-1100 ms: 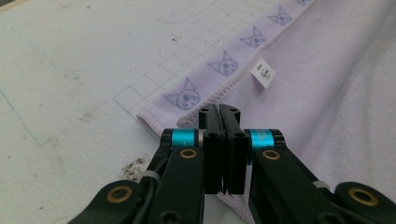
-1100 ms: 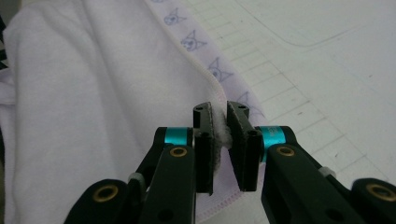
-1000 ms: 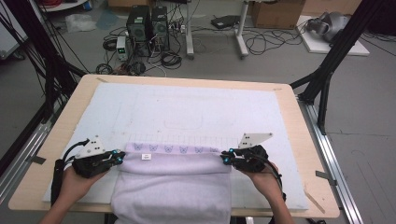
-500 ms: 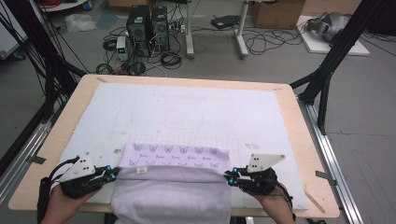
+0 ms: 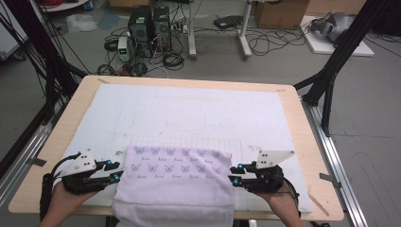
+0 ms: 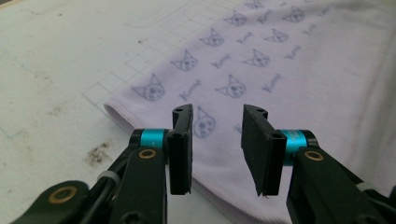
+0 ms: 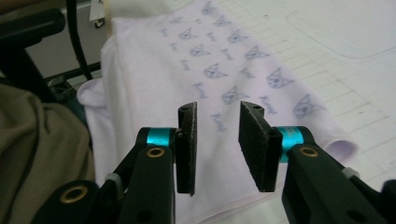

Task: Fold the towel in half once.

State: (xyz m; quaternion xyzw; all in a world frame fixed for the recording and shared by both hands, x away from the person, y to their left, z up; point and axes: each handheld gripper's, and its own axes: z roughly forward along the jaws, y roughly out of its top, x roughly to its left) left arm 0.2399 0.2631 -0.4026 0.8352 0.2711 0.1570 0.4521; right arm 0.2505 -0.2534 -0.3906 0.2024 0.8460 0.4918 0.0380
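**Both grippers released beside a cat-print towel**

At the table's near edge lies the lilac towel point(image 5: 175, 182), its front draping over the rim; the left gripper point(image 5: 112, 171) sits at its left side, jaws parted and empty; the right gripper point(image 5: 235, 174) sits at its right side, likewise parted.

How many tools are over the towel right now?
2: the left tool sits at the left edge of the lilac towel, the right tool at its right edge. Both are open, holding nothing.
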